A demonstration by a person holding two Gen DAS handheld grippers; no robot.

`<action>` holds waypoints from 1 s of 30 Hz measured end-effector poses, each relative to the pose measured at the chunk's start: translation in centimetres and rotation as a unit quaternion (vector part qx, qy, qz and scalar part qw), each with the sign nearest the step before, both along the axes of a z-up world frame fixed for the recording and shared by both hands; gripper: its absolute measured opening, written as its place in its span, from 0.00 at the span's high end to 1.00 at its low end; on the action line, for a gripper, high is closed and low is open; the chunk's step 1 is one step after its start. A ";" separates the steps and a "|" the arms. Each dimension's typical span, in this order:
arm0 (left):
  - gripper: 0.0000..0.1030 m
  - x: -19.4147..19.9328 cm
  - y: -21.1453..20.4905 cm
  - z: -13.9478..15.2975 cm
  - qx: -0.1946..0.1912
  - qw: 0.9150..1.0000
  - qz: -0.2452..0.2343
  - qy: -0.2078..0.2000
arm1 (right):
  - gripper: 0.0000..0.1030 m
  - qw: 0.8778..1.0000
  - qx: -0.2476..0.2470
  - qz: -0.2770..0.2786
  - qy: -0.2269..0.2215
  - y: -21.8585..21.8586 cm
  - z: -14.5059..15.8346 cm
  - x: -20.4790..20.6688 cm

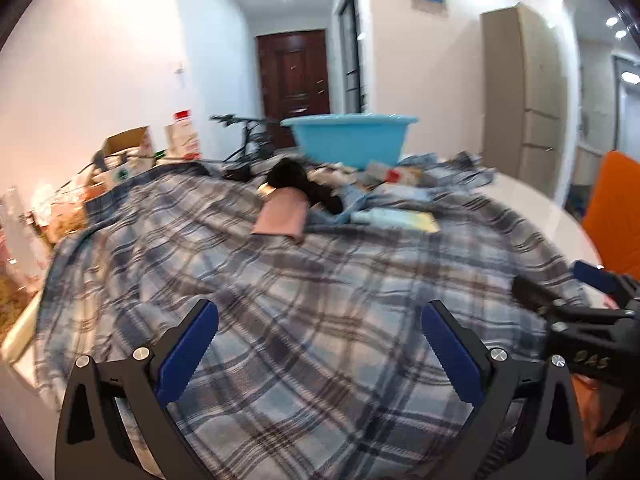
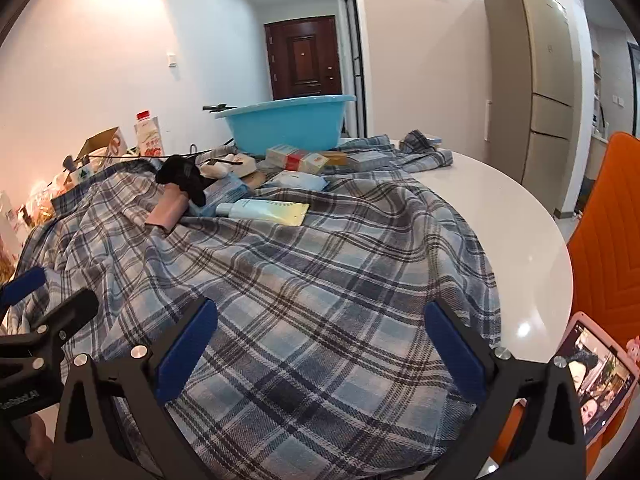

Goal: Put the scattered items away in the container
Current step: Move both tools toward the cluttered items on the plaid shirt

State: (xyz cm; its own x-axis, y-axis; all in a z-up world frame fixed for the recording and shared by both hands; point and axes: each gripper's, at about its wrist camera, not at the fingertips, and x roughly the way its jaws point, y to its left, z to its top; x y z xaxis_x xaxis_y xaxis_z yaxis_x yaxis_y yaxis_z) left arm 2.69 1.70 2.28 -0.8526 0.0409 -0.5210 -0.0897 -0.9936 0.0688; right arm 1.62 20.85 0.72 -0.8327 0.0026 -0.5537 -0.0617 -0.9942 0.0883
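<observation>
blue basin [image 2: 288, 122] at far side of desk [image 2: 516, 232], on plaid cloth [image 2: 320, 280] | scattered just before it: boxes [image 2: 298, 159], wipes pack [image 2: 296, 180], tube [image 2: 262, 211], black cloth [image 2: 182, 178], pink item [image 2: 168, 210] | left tool [image 1: 320, 344] spread wide, empty | right tool [image 2: 320, 340] spread wide, empty, above cloth

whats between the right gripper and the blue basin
In the right wrist view, plaid cloth lies ahead of the open right gripper, then a tube and boxes before the blue basin.
</observation>
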 end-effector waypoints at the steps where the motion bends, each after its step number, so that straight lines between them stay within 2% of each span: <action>1: 0.00 -0.2 -0.1 0.0 0.002 1.000 0.011 -0.004 | 0.00 1.000 -0.002 -0.001 0.000 0.1 0.0 0.0; 3: 0.00 -0.3 -0.9 0.2 0.032 0.999 0.008 -0.004 | 0.00 1.000 -0.001 0.000 0.001 0.2 0.0 0.1; 6: 0.00 -0.7 -1.6 0.0 0.048 0.999 0.014 -0.019 | 0.00 1.000 0.004 0.002 0.001 0.0 -0.2 0.1; 11: 0.00 -1.0 -1.4 -0.8 0.043 0.998 0.014 -0.037 | 0.00 1.000 0.002 0.010 -0.005 -0.3 -0.6 0.0; 16: 0.00 -0.8 -1.0 -0.9 0.037 0.999 0.010 -0.034 | 0.00 1.000 -0.001 0.017 0.000 -0.4 -0.7 0.1; 22: 0.00 -0.9 -1.5 -0.7 0.036 0.998 0.028 -0.034 | 0.00 1.000 -0.008 0.021 0.014 -0.2 -0.5 0.0; 26: 0.00 -0.9 -2.0 -0.7 0.054 0.998 0.025 -0.037 | 0.00 1.000 -0.010 0.018 0.005 -0.1 -0.6 -0.2; 30: 0.00 -1.1 -1.8 -1.0 0.050 0.997 0.027 -0.044 | 0.00 1.000 0.000 0.019 -0.009 -0.4 -1.1 -0.4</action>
State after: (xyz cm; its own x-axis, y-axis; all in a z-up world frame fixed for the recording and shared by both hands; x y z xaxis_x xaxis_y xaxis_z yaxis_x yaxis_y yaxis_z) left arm 1.57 -0.08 1.31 -0.8066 0.0518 -0.5889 -0.0380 -0.9986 -0.0357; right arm 1.26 20.44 -0.37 -0.8220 -0.0289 -0.5687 -0.0256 -0.9958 0.0876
